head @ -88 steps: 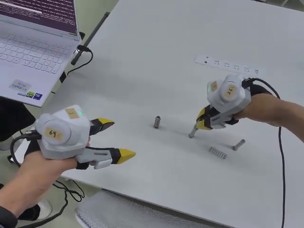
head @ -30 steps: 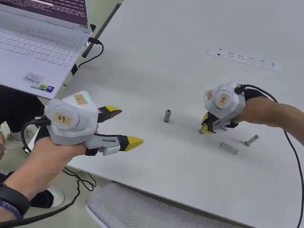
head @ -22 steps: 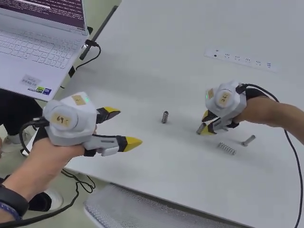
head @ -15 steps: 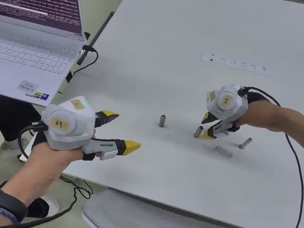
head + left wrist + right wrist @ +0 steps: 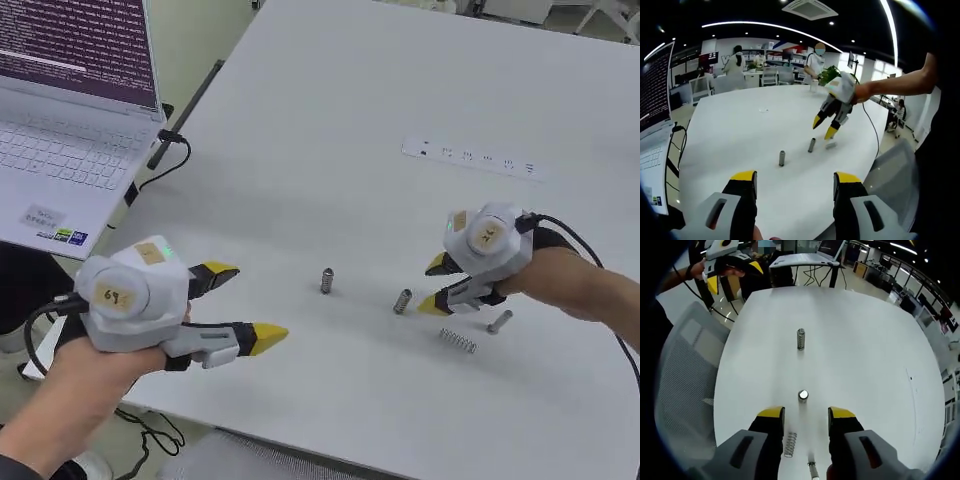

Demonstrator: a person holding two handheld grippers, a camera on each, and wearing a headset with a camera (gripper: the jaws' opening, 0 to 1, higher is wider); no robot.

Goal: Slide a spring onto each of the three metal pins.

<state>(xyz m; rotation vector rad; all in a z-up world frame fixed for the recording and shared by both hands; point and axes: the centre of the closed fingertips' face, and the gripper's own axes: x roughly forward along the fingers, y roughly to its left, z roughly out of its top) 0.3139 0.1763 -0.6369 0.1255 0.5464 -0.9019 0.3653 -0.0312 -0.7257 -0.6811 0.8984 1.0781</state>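
Two metal pins stand upright on the white table (image 5: 300,130), each with a spring around it: one (image 5: 327,281) (image 5: 782,158) (image 5: 800,338) near the middle, the other (image 5: 402,301) (image 5: 811,145) (image 5: 803,395) just ahead of my right gripper (image 5: 433,285) (image 5: 806,412) (image 5: 823,127). That gripper is open, and its jaws stand apart from the pin. A loose spring (image 5: 457,341) (image 5: 789,444) and a bare pin (image 5: 499,321) (image 5: 812,470) lie flat beside it. My left gripper (image 5: 243,303) (image 5: 795,177) is open and empty at the near left table edge.
An open laptop (image 5: 60,120) (image 5: 805,259) sits at the far left with a cable (image 5: 160,160) running along the table's left edge. A white power strip (image 5: 475,158) lies at the back right. A mesh chair (image 5: 685,375) stands at the near table edge.
My right gripper stood the pin it held, with its spring, upright on the table, then opened and drew back a little. The left gripper stayed open. The head camera shifted.
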